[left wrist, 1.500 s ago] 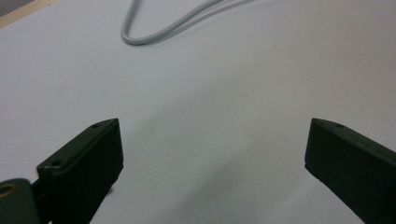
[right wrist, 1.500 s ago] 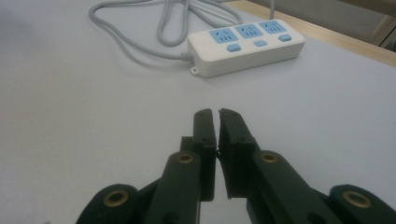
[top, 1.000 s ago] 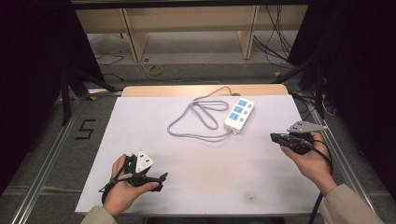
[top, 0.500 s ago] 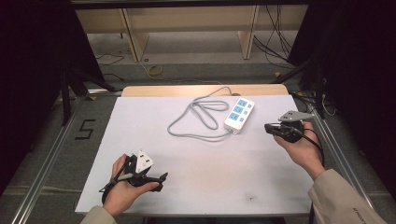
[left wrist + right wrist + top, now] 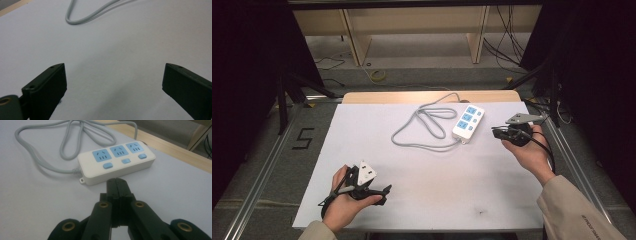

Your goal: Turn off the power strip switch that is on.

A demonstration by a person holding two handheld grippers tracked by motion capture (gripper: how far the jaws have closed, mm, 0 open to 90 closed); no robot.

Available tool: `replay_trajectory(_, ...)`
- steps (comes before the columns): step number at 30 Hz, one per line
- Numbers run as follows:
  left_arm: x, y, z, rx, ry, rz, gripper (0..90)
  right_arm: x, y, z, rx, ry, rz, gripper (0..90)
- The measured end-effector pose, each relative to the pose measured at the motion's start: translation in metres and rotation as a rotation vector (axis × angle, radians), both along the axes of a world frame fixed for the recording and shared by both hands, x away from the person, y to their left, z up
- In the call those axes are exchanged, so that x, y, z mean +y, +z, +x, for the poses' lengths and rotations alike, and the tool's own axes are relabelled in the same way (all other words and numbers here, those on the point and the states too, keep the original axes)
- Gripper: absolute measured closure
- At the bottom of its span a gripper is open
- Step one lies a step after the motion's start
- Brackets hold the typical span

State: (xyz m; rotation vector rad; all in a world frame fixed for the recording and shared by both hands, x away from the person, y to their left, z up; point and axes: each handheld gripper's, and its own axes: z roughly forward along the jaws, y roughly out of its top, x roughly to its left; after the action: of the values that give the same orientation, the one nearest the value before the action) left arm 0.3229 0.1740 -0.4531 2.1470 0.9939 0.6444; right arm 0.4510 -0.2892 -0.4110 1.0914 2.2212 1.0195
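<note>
the power strip [image 5: 117, 162] lies on the table [image 5: 422, 195], just ahead of the right gripper [image 5: 117, 185] fingertips. its cable [image 5: 67, 147] loops beyond it, to the fingers' left. the left gripper [image 5: 113, 87] fingers rest on the table, cable [image 5: 85, 15] well ahead.

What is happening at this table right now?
A person holds a gripper in each hand over a white table. The right gripper, jaws shut and empty, points at a white power strip with blue sockets, close to its side but not touching it. The strip's grey cable lies looped beside it. The left gripper rests near the front edge with jaws open, holding nothing.
</note>
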Motion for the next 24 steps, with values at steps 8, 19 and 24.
replay_trajectory(8, 0.000, 0.000, 0.000, -0.001, -0.001, -0.001, 5.1, 0.008, 0.001, 0.015, 0.005, -0.003, -0.012, 90.0)
replay_trajectory(19, 0.000, 0.000, 0.000, -0.001, -0.003, 0.005, 5.1, 0.017, 0.002, 0.032, 0.015, -0.004, -0.024, 90.0)
replay_trajectory(24, 0.000, 0.000, 0.000, -0.002, -0.004, 0.004, 5.1, 0.021, 0.000, 0.039, 0.024, -0.008, -0.029, 90.0)
